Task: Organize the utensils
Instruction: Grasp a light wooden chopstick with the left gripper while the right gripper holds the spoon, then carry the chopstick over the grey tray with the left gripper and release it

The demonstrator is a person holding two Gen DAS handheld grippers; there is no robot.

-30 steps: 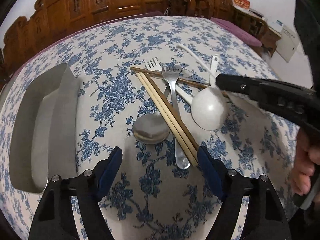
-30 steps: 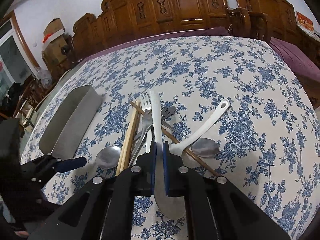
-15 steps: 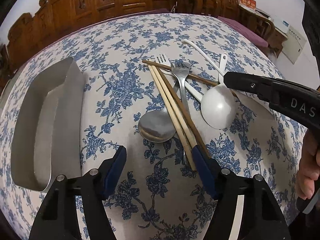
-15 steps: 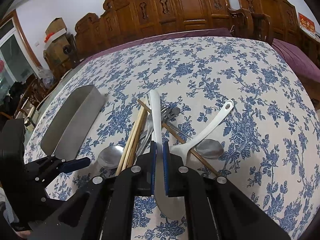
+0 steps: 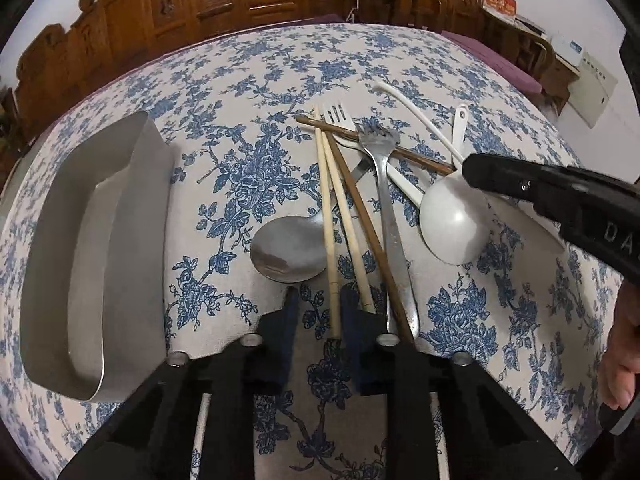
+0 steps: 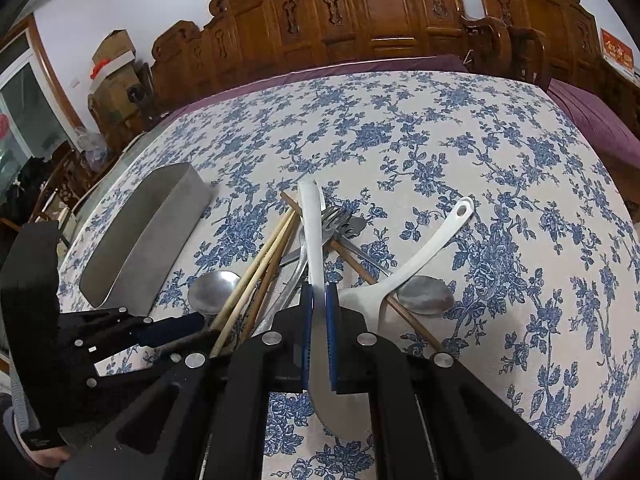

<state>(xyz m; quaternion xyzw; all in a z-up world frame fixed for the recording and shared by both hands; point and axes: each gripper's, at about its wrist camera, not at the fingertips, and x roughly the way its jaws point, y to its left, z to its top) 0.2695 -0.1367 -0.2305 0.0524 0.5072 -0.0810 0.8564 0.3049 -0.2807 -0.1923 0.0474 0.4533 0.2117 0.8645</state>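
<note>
Your right hand-held gripper (image 6: 319, 312) clamps the white spoon (image 6: 316, 256); only the left view shows your left hand-held gripper (image 5: 320, 312) narrowed around a pale chopstick (image 5: 329, 216) beside the tray (image 5: 96, 240).

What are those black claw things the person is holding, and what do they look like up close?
Both grippers, left and right, are matte black plastic frames with round silver bolt heads. Each carries two flat fingers faced with dark blue pads. The right one's side bears white letters "DA". A bare hand shows behind it; no cables visible.
</note>
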